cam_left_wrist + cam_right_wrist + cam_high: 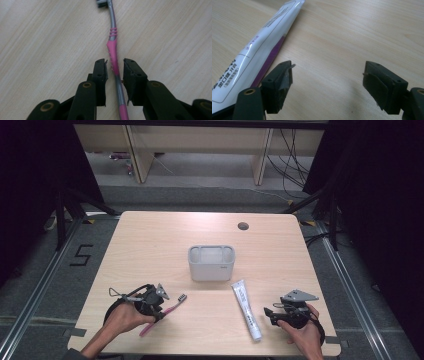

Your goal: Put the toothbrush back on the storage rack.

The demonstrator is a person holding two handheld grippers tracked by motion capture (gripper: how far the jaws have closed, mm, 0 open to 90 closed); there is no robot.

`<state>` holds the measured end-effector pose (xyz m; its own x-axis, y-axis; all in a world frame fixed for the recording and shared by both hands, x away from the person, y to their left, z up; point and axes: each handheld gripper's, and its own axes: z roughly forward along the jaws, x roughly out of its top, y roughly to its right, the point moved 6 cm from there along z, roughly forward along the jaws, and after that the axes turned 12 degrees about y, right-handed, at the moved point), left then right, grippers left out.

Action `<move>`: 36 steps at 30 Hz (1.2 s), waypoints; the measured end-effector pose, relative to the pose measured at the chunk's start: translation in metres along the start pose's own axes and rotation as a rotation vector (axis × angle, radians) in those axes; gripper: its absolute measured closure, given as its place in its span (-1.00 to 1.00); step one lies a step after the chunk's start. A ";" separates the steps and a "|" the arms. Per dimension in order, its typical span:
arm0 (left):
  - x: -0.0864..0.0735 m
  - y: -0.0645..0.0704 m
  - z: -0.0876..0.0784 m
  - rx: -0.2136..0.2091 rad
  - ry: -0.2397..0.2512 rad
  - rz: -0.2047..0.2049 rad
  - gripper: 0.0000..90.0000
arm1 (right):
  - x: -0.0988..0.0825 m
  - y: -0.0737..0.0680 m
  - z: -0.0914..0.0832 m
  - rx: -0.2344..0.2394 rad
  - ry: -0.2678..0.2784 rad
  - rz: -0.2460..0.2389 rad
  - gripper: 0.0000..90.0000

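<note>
From the high view, the left gripper point(159, 306) sits over the middle of a pink toothbrush point(176, 302) lying on the table point(150, 235), and the right gripper point(272, 312) rests just right of a toothpaste tube point(247, 310); a grey holder point(211, 263) stands beyond both.

In the left gripper view, the jaws stand narrowly apart with the toothbrush point(113, 53) handle running between them; small gaps show on both sides.

In the right gripper view, the jaws gape wide over bare wood, the tube point(254, 57) just outside the left jaw.
</note>
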<state>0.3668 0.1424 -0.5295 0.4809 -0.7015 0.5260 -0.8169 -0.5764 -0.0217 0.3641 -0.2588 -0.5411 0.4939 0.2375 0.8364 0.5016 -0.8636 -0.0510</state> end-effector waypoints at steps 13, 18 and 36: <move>0.004 -0.004 0.010 -0.013 -0.058 -0.002 0.65 | 0.000 0.003 0.003 0.017 0.015 -0.057 -0.45; 0.005 -0.004 0.011 -0.014 -0.093 0.011 0.75 | 0.000 0.002 0.003 0.021 0.014 -0.047 -0.45; 0.010 -0.002 0.018 -0.023 -0.189 0.071 0.81 | 0.000 0.002 0.003 0.027 0.015 -0.047 -0.46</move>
<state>0.3789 0.1288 -0.5389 0.4713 -0.8076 0.3544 -0.8569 -0.5144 -0.0328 0.3676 -0.2590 -0.5431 0.4587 0.2706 0.8464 0.5428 -0.8395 -0.0257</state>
